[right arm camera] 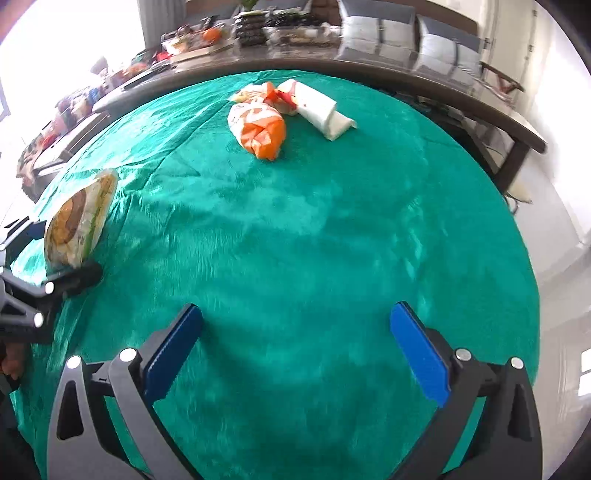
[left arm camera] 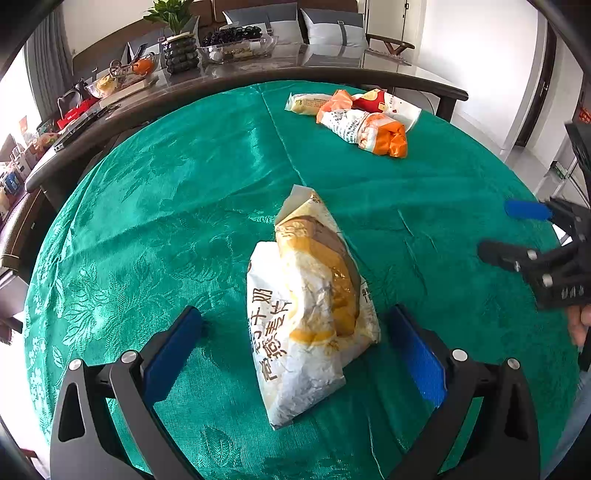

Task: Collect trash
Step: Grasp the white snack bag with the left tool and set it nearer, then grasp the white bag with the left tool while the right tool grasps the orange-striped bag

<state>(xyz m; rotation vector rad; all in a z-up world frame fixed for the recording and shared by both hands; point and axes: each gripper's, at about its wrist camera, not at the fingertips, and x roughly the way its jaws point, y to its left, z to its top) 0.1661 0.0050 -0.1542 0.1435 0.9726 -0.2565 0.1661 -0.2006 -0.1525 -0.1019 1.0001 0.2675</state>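
A white and yellow bread wrapper (left arm camera: 310, 314) lies on the green tablecloth (left arm camera: 166, 206) between the open fingers of my left gripper (left arm camera: 295, 332); the pads do not touch it. It also shows in the right wrist view (right arm camera: 79, 218) at the far left. A pile of orange, white and red wrappers (left arm camera: 362, 118) lies at the far side, seen too in the right wrist view (right arm camera: 280, 114). My right gripper (right arm camera: 295, 332) is open and empty over bare cloth; it shows at the right edge of the left wrist view (left arm camera: 513, 229).
A dark wooden table (left arm camera: 258, 70) behind the round table holds a plant, bowls and clutter. Grey-cushioned seating (left arm camera: 332, 26) stands beyond it. The tablecloth (right arm camera: 332, 229) drops off at the round edge, with white floor (right arm camera: 561, 288) to the right.
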